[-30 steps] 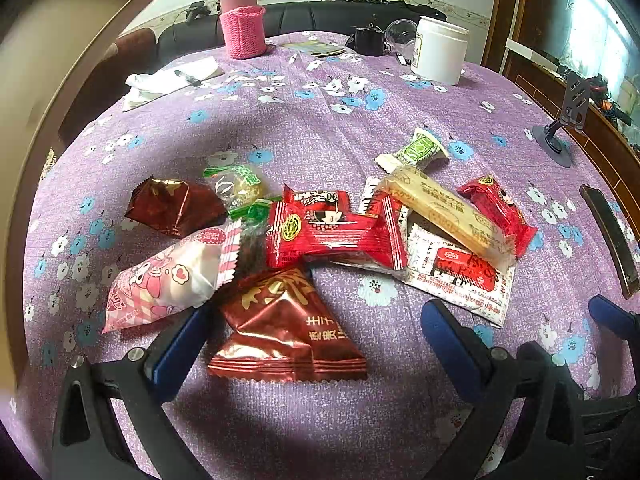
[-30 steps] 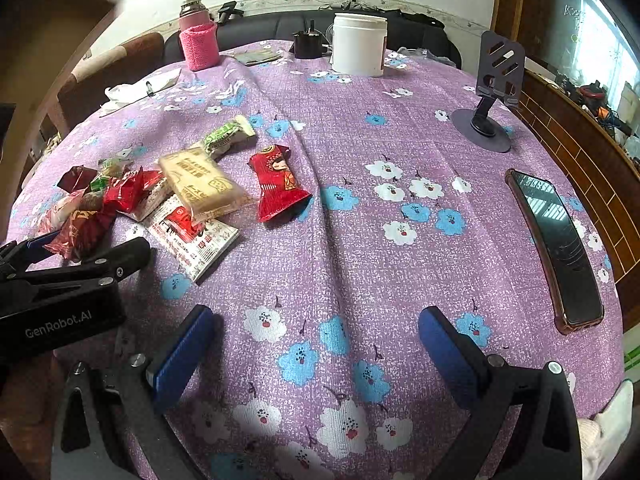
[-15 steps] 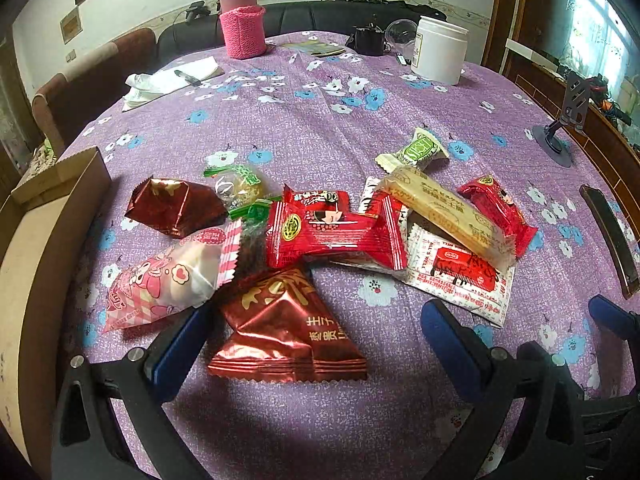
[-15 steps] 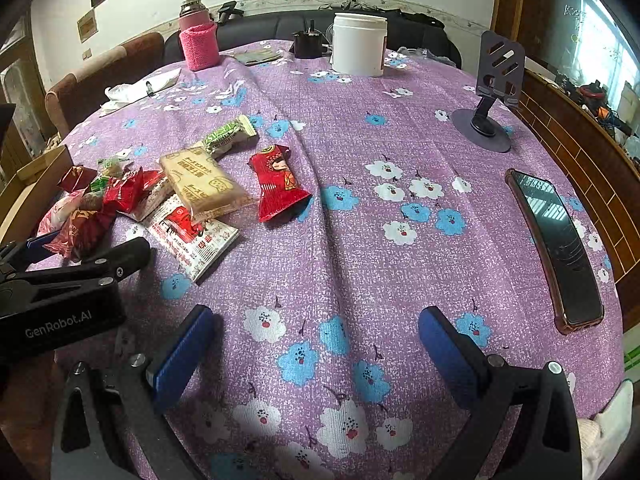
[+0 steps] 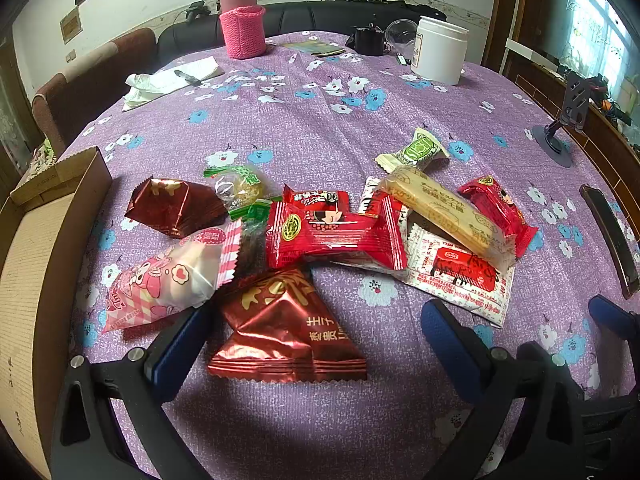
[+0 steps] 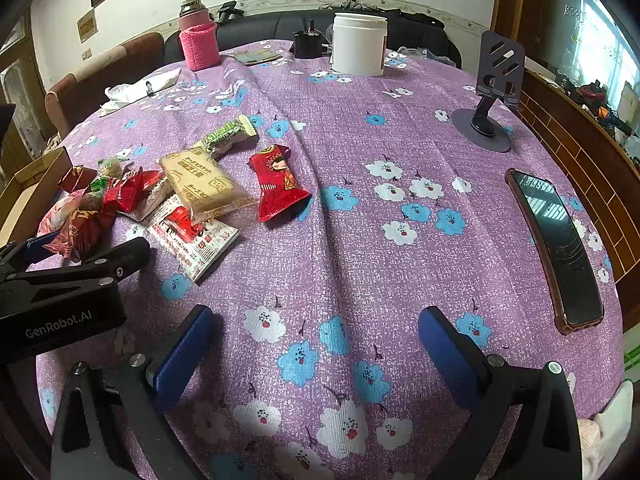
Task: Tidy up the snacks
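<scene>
Several wrapped snacks lie in a pile on the purple flowered tablecloth (image 5: 320,112). My left gripper (image 5: 316,332) is open, its jaws either side of a dark red triangular packet (image 5: 280,332). A pink packet (image 5: 168,280), a red packet (image 5: 332,236), a beige biscuit bar (image 5: 444,208) and a white-red sachet (image 5: 460,276) lie beyond. A cardboard box (image 5: 44,248) stands at the left. My right gripper (image 6: 316,344) is open and empty over bare cloth, right of the pile, with a red packet (image 6: 278,188) ahead.
A phone (image 6: 556,248) lies at the right edge, a phone stand (image 6: 488,120) behind it. A white jar (image 6: 358,44), a pink-sleeved flask (image 6: 198,40) and a paper with a pen (image 5: 172,80) sit at the far side. Chairs stand at the left.
The cardboard box has come down from close in front of the left camera to rest at the table's left edge. Both grippers and the snacks have stayed put.
</scene>
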### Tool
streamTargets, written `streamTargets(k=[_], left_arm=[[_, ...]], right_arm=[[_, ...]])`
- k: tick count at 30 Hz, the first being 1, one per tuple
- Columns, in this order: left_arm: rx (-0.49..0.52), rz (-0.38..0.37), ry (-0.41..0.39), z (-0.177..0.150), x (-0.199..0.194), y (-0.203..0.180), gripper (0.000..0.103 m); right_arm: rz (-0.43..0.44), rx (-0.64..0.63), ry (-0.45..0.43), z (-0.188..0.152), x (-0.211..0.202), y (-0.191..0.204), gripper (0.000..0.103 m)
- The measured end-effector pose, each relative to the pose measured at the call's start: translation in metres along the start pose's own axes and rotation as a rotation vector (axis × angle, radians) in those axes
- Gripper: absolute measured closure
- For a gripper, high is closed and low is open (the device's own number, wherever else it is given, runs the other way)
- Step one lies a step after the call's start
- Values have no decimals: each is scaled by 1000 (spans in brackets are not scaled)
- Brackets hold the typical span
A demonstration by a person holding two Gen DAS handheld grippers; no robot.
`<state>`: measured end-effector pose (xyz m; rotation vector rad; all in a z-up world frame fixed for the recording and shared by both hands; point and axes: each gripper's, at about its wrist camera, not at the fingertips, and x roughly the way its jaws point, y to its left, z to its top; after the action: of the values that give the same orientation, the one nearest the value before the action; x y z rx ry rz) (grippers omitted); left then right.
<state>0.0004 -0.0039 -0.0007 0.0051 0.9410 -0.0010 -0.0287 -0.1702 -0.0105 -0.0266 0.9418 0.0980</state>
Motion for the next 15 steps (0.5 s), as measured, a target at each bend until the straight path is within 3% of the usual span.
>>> streamTargets(k=[11,15], left_arm=[[-2,0,1,0,0,0,0],[29,-23,61,3,1,0,0]], right_arm=[[0,0,0,0,0,0,1],[0,3,0,0,0,0,1]])
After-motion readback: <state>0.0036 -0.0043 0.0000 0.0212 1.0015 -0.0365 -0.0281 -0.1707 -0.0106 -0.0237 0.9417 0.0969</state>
